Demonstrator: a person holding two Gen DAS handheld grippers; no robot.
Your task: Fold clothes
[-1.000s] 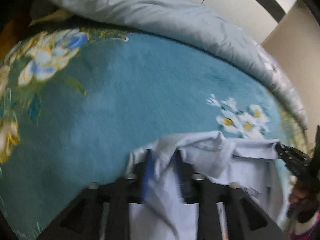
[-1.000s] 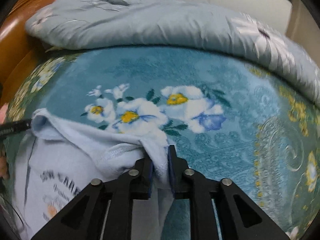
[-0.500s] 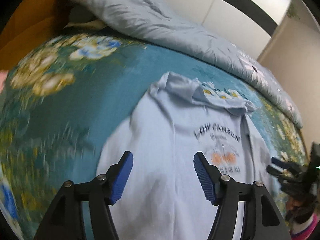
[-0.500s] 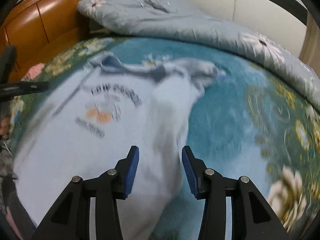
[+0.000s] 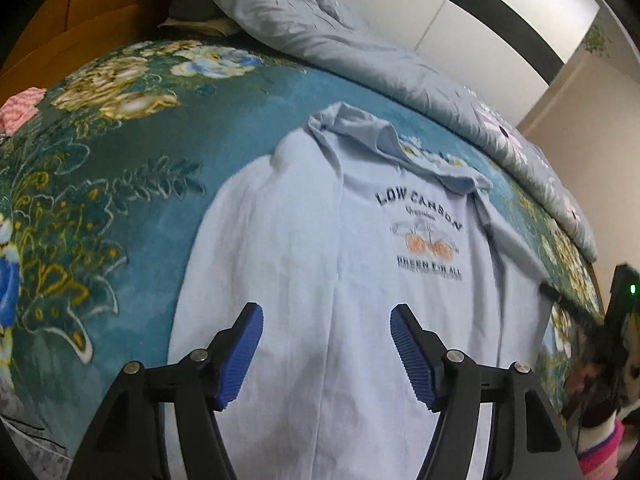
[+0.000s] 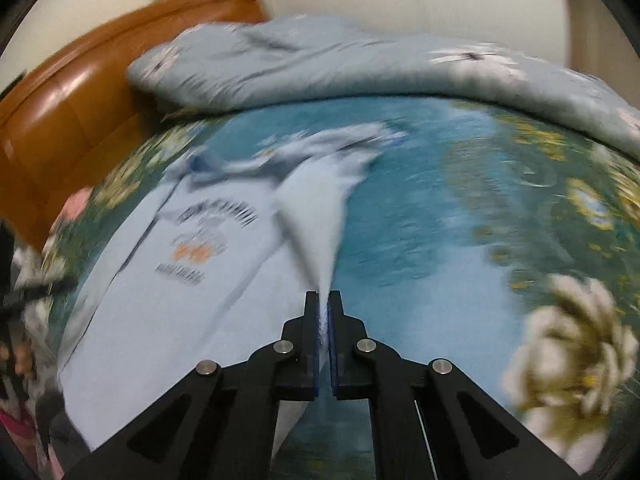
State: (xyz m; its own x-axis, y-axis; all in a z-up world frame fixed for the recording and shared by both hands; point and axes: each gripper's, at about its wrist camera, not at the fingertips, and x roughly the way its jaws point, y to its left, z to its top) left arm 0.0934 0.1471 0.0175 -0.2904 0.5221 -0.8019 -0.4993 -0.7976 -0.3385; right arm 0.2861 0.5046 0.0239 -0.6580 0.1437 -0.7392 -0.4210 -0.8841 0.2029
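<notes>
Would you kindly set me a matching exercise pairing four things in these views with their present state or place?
Things:
1. left tongs
2. right tongs
3. pale blue shirt
4. grey-blue quilt

States or places:
A. heaped along the far side of the bed
B. shut on a fold of cloth
C. open, holding nothing
D. spread print-side up on the teal floral blanket

Pairs: 1-C, 2-B, 3-D, 4-A

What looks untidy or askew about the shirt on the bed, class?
The shirt lies flat, but its top edge is bunched and crumpled. The right tool pinches one side, pulling it into a raised ridge.
</notes>
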